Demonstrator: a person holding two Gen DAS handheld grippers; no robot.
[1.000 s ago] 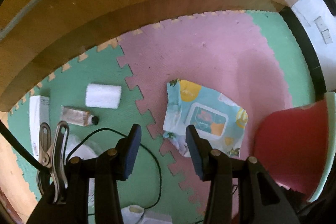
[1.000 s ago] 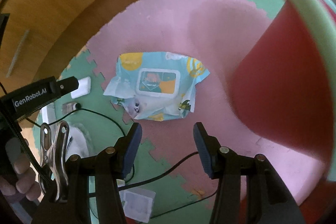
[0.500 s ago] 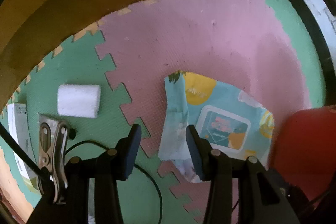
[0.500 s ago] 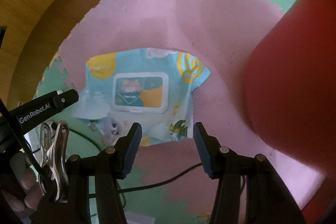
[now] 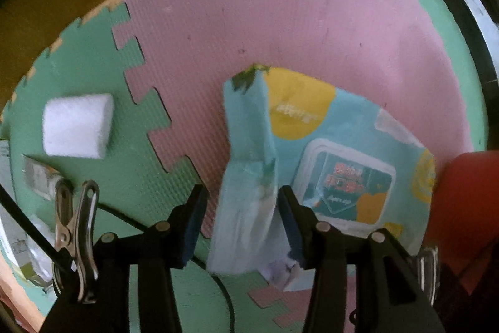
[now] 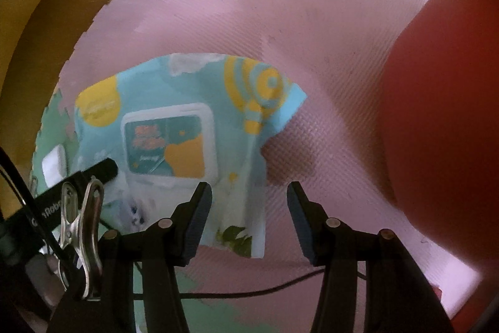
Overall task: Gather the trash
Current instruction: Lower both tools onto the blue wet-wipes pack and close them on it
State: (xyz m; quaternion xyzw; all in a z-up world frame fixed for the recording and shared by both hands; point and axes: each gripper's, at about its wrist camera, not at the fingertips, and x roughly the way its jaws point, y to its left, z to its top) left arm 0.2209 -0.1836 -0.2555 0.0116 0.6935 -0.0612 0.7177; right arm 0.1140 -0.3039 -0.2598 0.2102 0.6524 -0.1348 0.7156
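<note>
Crumpled blue-and-yellow plastic wipes packet [image 5: 315,152], judged light, limp and slippery, is best pinched at its raised folded edge, bracketed untouched by the opening left gripper [image 5: 241,222]; right gripper [image 6: 249,214] spread, empty.

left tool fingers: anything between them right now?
Yes: the wipes pack's folded end stands between the opening left tool fingers, untouched, in the left wrist view.

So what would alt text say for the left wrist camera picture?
A left gripper, jaws opening, points down over the raised folded end of a blue-and-yellow wet-wipes packet lying on pink and green foam floor mats. A white foam block lies to the left and a red bin stands at the right edge.
</note>
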